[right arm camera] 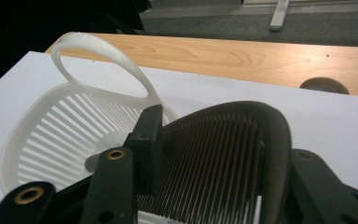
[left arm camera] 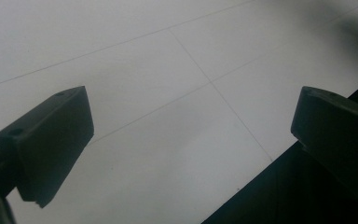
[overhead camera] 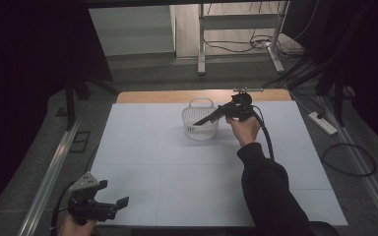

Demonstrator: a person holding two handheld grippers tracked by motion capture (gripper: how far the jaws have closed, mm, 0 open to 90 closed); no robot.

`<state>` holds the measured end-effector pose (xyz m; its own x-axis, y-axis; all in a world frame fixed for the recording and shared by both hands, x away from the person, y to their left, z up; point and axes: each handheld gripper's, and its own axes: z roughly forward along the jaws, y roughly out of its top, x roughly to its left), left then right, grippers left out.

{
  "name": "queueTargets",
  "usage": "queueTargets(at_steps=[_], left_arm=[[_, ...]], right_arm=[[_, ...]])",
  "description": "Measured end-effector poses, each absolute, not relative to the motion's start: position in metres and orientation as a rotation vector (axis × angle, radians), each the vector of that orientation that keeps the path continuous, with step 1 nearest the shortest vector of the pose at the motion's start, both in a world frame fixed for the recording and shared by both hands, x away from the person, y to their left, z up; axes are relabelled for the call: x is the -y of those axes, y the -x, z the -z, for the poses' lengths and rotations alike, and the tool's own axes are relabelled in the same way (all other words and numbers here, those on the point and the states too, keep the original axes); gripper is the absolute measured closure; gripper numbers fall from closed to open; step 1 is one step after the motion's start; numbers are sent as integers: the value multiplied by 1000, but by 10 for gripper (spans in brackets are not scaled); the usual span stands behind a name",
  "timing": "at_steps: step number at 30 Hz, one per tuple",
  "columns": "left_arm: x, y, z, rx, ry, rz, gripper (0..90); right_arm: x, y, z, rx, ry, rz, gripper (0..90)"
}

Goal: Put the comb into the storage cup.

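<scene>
Item 1: white slatted plastic basket (overhead camera: 200, 124), with an arched handle at its far rim. It stands upright on the white table cover (overhead camera: 177, 167), toward the far middle of the table. No brand, label or lettering can be read on it.

Item 2: dark ribbed object (right arm camera: 223, 158), rounded at the top, with fine parallel ridges; it could be a comb or a brush, I cannot tell which. It sits between the jaws of the right gripper (overhead camera: 207, 118), over the near rim of the basket. The jaws stand partly apart, and whether their pads press on the object cannot be told from the right gripper view. No writing is visible on it.

Item 3: left gripper (overhead camera: 115, 204), held low at the near left corner of the table, well apart from the basket. Its 2 jaws stand wide apart with nothing between them; the left gripper view shows bare white cover with thin seam lines beneath.

Item 4: wooden table edge (right arm camera: 242, 58), a light strip beyond the white cover. No markings.

Item 5: white power strip (overhead camera: 323, 123) on the floor to the right of the table; any print is too small to read.
</scene>
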<state>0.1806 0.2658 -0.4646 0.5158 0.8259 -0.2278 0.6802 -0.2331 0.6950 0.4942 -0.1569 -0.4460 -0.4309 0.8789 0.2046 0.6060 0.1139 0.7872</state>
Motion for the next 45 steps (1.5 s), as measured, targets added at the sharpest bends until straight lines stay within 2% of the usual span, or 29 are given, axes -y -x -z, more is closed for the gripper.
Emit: queueTargets(at_steps=[8, 19, 22, 38, 45], left_arm=[[-266, -181, 465, -1230, -1984, -238, 0], [-266, -181, 465, -1231, -1985, -238, 0], [-266, -181, 465, -1231, -1985, -238, 0], [-265, -181, 465, -1232, -1986, -239, 0], [-265, -181, 465, -1232, -1985, -241, 0]], right_arm=[[163, -493, 440, -2083, -1437, -1226, 464], [157, -487, 435, -2184, -1345, -1142, 216], [156, -484, 434, -2200, -1327, -1116, 206], [151, -467, 426, -2317, -1232, -1082, 28], [156, -459, 428, -2353, -1202, -1093, 0]])
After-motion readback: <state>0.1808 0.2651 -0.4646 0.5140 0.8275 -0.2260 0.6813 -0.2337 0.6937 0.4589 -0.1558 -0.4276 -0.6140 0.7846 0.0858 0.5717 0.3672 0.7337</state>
